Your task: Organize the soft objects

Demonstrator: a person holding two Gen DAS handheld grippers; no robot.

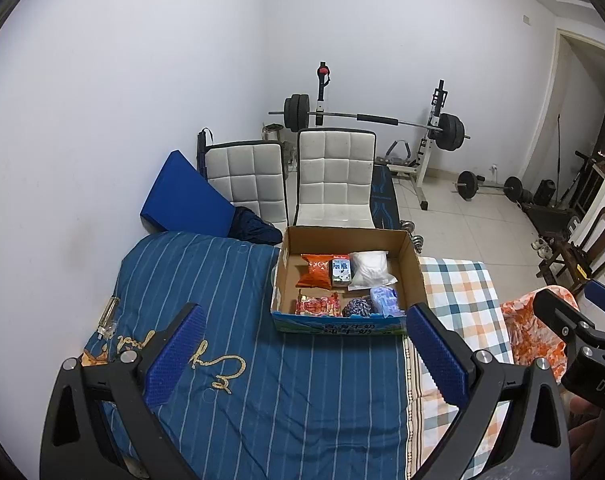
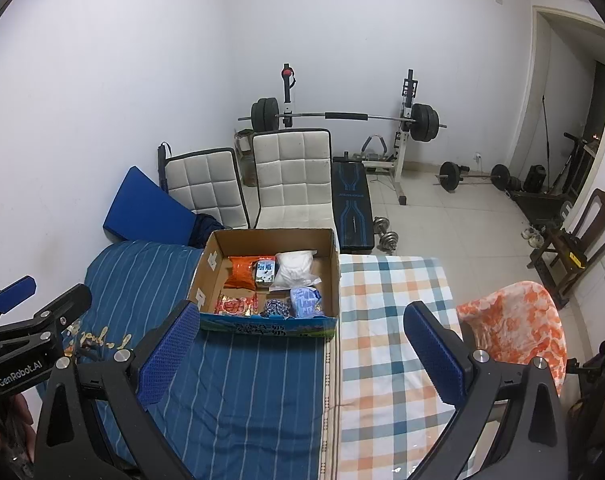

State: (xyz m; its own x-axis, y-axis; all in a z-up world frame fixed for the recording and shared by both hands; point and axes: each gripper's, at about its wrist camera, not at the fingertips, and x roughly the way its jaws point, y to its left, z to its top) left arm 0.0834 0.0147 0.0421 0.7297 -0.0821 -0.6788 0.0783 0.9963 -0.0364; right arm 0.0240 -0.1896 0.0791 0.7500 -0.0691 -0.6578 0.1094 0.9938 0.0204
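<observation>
l gripper (image 1: pixel 302 352) is hanging above the blue striped sheet (image 1: pixel 294 400), jaws spread wide w/ nothing between the blue pads (image 1: pixel 174 360). r gripper (image 2: pixel 298 354) is doing the same, jaws wide & empty, hovering over the seam where the striped sheet is meeting the checked sheet (image 2: pixel 386 360). each gripper is showing at the edge of the other's view, so they're sitting side by side, apart.

just ahead of both grippers, the cardboard box (image 1: pixel 342 326) is sitting open on the bed, straddling the two sheets, near but not touching either gripper. inside, nearest row l to r: red snack pack (image 1: pixel 317 306), dark blue/white yarn ball (image 1: pixel 356 307), pale blue soft pack (image 1: pixel 386 301). behind them, far row: orange snack bag (image 1: pixel 316 271), small milk carton (image 1: pixel 340 272), white plastic bag (image 1: pixel 370 270). items are lying close together, some touching.

to the r of the r gripper, an orange & white floral cloth (image 2: pixel 514 328) is draping over something at the bed edge, well apart from the box. to the l of the l gripper, a clear bottle-like thing (image 1: pixel 107 316) is lying on the striped sheet; can't tell what exactly.

beyond the box: two white padded chairs (image 1: pixel 334 176), a blue cushion (image 1: pixel 182 196) leaning on the wall, then a barbell rack (image 1: pixel 374 120) & loose weights (image 1: pixel 490 186) on the tiled floor.
</observation>
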